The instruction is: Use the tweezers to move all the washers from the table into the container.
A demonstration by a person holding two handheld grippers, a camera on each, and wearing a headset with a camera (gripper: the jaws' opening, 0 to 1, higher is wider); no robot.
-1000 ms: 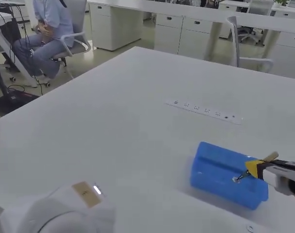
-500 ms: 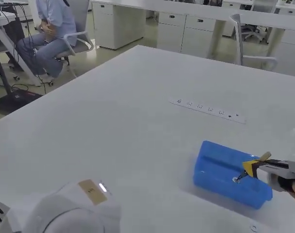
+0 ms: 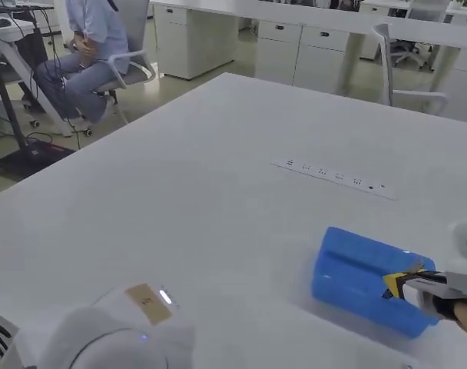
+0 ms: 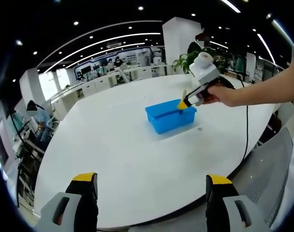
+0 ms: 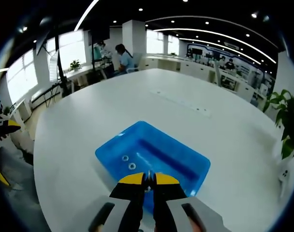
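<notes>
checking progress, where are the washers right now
In the right gripper view, two washers lie side by side on the floor of the blue container, left of centre, just ahead of the right gripper.

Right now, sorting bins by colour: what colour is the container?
Blue container, clearest in the right gripper view.

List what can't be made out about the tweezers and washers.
Metal tweezers: right gripper view, tips hidden between the right tool's closed jaws; any held washer unseen.
Small dark speck on the white table: left gripper view, too small to call a washer.
Blue plastic container: head view, inside blurred.
</notes>
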